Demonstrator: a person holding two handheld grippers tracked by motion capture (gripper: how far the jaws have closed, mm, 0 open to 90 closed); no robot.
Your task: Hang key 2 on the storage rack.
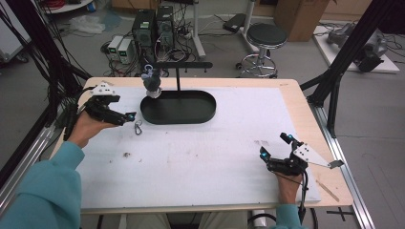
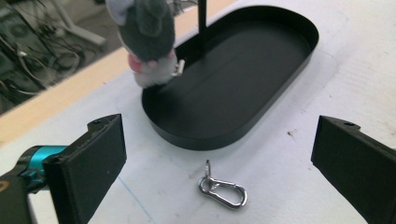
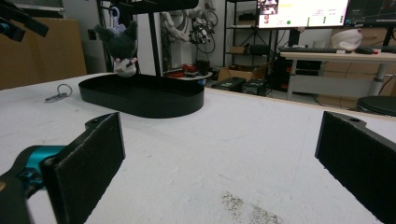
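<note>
Left gripper point(image 2: 219, 154): jaws spread, hovering, nothing held. Carabiner clip point(image 2: 223, 189): lying on table at 6 o'clock of black oval tray point(image 2: 280, 88), ungrasped. Plush keychain point(image 2: 147, 42): hung on stand. Right gripper point(image 1: 277, 150): spread, idle. Pickup judged outstanding.

No legible text showing anywhere, monitor point(image 3: 302, 13) in the background of the right gripper view glowing with blurred coloured panels too small to read, nothing printed appearing on the tray point(image 1: 179, 108), plush toy point(image 1: 152, 82) or clip point(image 2: 222, 190)
</note>
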